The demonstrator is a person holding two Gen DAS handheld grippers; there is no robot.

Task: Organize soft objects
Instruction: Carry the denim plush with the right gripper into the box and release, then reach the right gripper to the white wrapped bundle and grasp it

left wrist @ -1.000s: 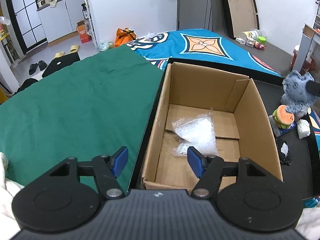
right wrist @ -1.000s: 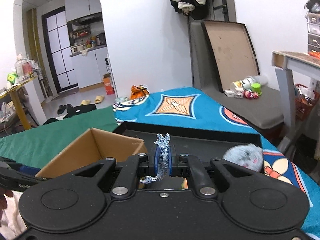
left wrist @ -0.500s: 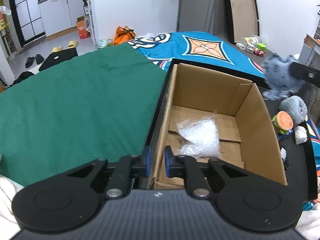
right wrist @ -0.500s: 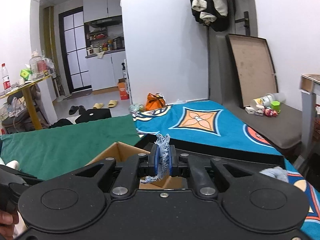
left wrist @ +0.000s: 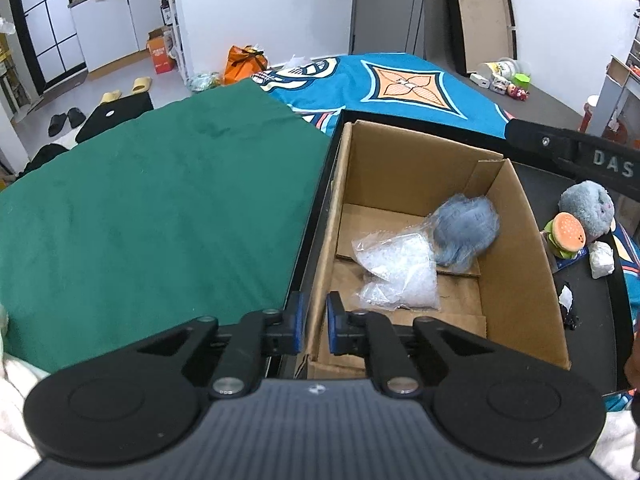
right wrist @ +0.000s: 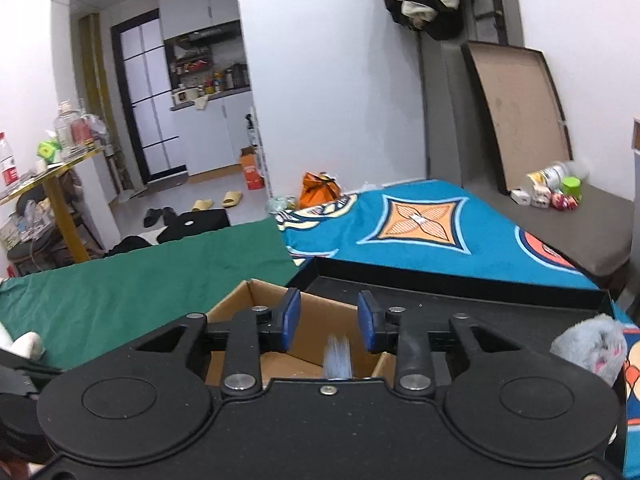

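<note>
An open cardboard box [left wrist: 516, 216] sits in a black tray [left wrist: 596, 308]. Inside lie a clear plastic bag [left wrist: 400, 276] and a shaggy blue-grey soft toy [left wrist: 464, 232]. My left gripper [left wrist: 312, 322] is shut on the box's near left wall. My right gripper [right wrist: 327, 321] is open and empty above the box [right wrist: 232, 308]; a blurred blue-grey streak [right wrist: 338, 356] shows below its jaws. Its arm [left wrist: 576, 156] crosses the upper right of the left wrist view. A round grey plush [left wrist: 588, 208], a burger plush [left wrist: 566, 236] and a white wad [left wrist: 602, 258] lie on the tray right of the box.
A green cloth [left wrist: 152, 208] covers the surface left of the tray, and a blue patterned blanket [left wrist: 400, 88] lies beyond. The grey plush also shows in the right wrist view [right wrist: 592, 344]. Small black and white scraps [left wrist: 568, 308] lie on the tray.
My right gripper has opened and the shaggy blue-grey toy it held has dropped into the box. My left gripper closed on the box wall a second ago and still holds it.
</note>
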